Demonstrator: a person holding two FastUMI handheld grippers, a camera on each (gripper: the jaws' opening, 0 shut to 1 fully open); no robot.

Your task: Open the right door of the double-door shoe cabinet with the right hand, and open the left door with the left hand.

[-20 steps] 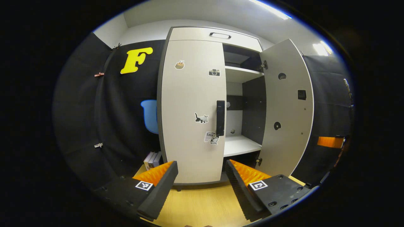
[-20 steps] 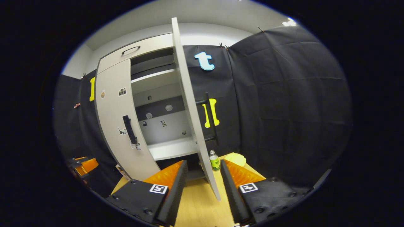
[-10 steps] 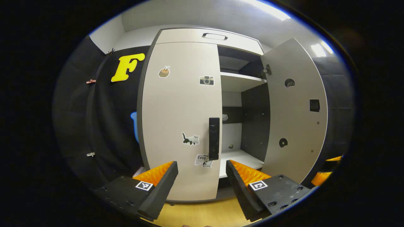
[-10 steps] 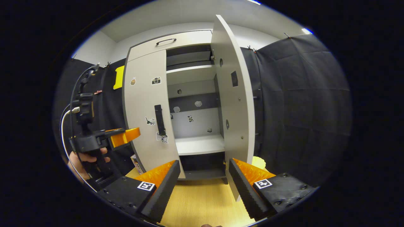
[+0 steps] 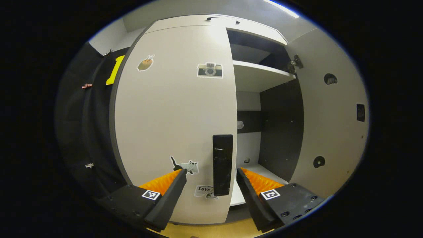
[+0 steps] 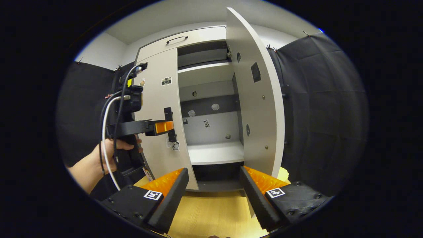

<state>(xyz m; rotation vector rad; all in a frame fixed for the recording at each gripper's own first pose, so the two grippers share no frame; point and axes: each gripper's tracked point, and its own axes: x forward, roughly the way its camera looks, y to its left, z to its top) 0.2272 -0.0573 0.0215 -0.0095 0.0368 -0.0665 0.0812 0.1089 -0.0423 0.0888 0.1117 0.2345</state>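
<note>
The shoe cabinet's left door (image 5: 172,112) is closed and carries several stickers. Its black vertical handle (image 5: 222,164) stands just ahead of my left gripper (image 5: 211,185), which is open, with the handle in line with the gap between its fingers. The right door (image 5: 330,115) is swung wide open. In the right gripper view, a hand holds the left gripper (image 6: 164,127) with its tips at the left door's handle (image 6: 170,124). My right gripper (image 6: 213,188) is open and holds nothing, low in front of the cabinet beside the open right door (image 6: 257,99).
Pale shelves (image 6: 214,152) show inside the open right half. A drawer front with a handle (image 6: 176,39) tops the cabinet. The wooden floor (image 6: 211,215) lies below. A yellow object (image 6: 283,174) sits behind the open door's lower edge. Black cloth walls stand on both sides.
My left gripper has moved in close to the left door, up to its handle. The right gripper has shifted slightly, and the right door stays open.
</note>
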